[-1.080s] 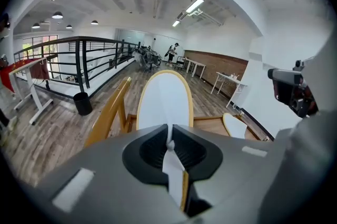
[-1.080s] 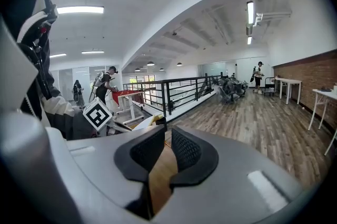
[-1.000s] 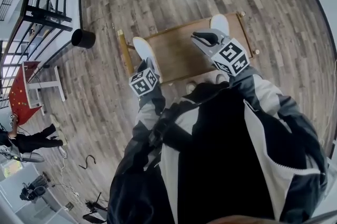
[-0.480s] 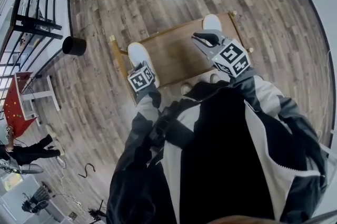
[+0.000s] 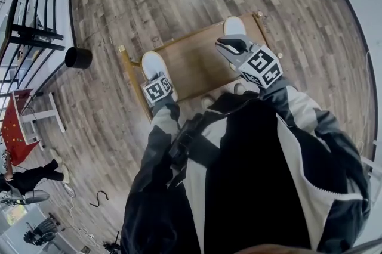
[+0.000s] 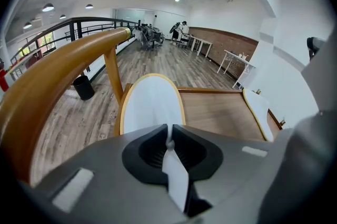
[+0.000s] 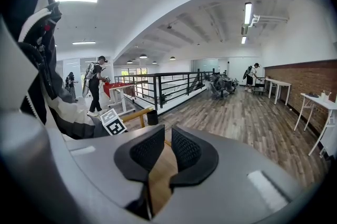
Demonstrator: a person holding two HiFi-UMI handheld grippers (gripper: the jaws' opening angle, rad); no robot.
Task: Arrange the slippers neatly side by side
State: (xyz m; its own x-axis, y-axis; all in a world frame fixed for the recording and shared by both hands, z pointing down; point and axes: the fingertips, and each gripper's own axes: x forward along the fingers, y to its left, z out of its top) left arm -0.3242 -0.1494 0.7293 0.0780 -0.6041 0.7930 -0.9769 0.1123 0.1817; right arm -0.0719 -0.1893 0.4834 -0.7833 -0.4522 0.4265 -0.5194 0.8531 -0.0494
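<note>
Two flat white slippers with pale yellow rims lie on a low wooden bench, well apart. One slipper is at the bench's left end, just inside the end rail, and the other slipper is at the far right corner. Neither is yet beside its mate.

They look thin and light, soft enough to droop if lifted by one end, and likely to slide easily on the smooth wood. The heel edge or a side rim seems the best place to pinch, held low so the sole does not fold.

The left gripper hangs steeply over the heel end of the left slipper. Its jaws are drawn almost together, and the slipper's white shows through the thin slit. I see no pad pressing on the slipper, so I judge it not gripped.

The right gripper hovers above the bench top. Its jaws are also nearly closed, with only bare wood showing in the gap, and it holds nothing.
</note>
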